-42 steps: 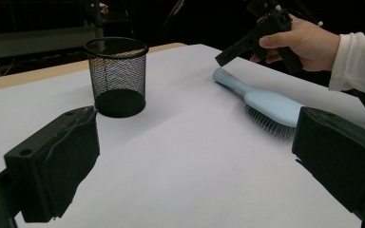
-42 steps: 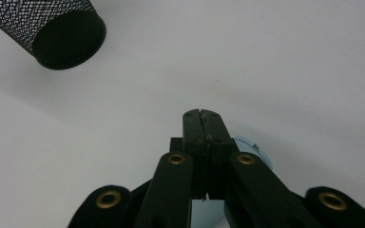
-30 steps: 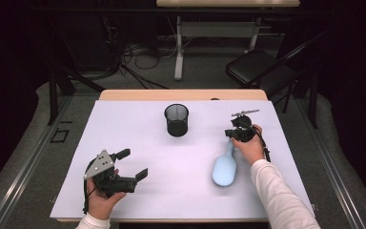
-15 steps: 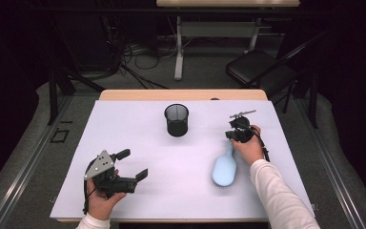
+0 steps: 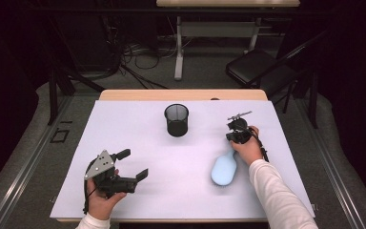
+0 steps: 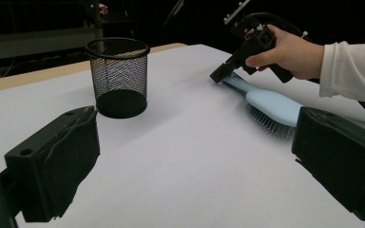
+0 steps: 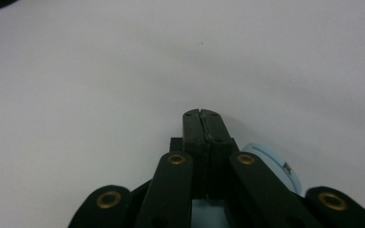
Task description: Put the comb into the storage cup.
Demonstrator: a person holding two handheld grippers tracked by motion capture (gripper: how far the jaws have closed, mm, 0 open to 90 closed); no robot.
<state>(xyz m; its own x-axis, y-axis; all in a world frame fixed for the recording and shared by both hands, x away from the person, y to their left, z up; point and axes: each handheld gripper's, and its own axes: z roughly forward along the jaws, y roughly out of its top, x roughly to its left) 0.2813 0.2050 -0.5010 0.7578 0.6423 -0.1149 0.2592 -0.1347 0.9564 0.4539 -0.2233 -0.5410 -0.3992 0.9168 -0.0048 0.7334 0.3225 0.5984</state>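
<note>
Fingers (image 7: 210, 124) of the right gripper (image 5: 237, 138) are pressing together over the hairbrush (image 5: 225, 169) handle; left fingers (image 5: 143, 173) are spreading idle. Next likely: lifting it toward the cup (image 5: 177, 120) at centre.

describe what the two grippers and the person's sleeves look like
Both grippers are black with two blocky jaws. The left gripper carries a grey three-cornered plate and a trailing black cable. The right gripper has brass-coloured rivets on its linkage. The sleeves are white.
</note>
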